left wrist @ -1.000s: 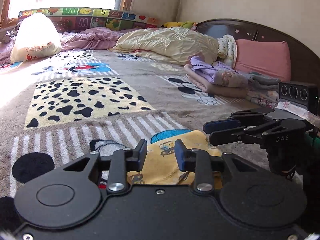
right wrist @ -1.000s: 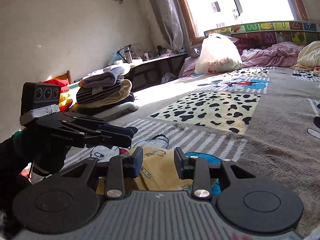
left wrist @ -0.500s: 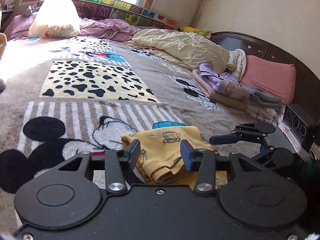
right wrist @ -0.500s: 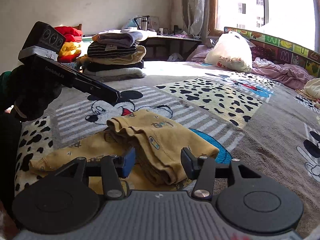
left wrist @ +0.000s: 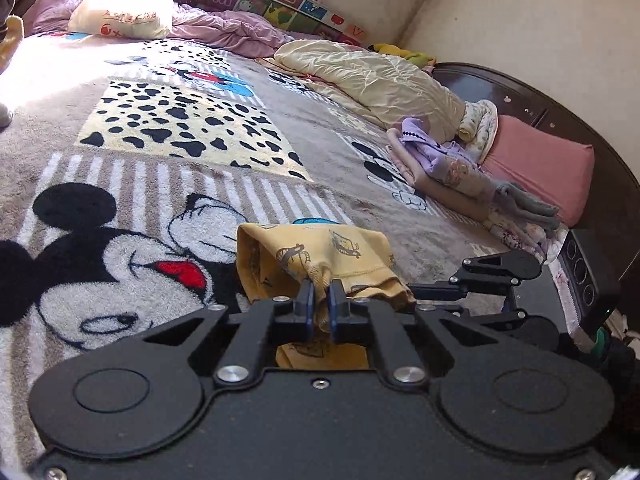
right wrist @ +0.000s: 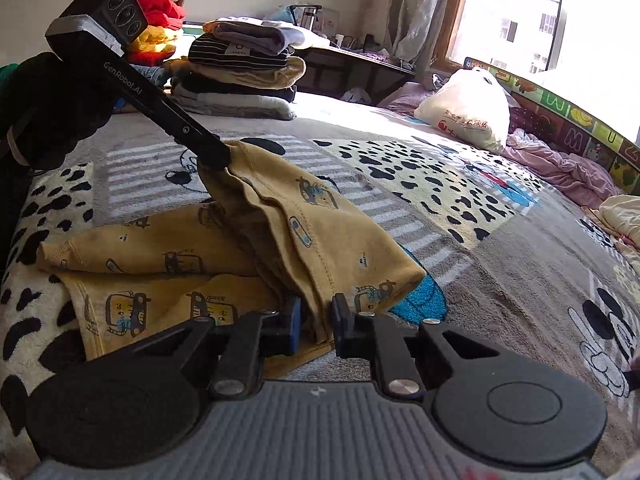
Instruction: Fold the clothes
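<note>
left claw pinching yellow garment | right claw gripping its fold | lower layers hidden

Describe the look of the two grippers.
Both are matte black linkage frames with blue-padded fingers and silver pivot bolts. The left gripper shows white "GenRobot.AI" lettering and a three-lens box in the right view. The right gripper has a ribbed grey top.
</note>
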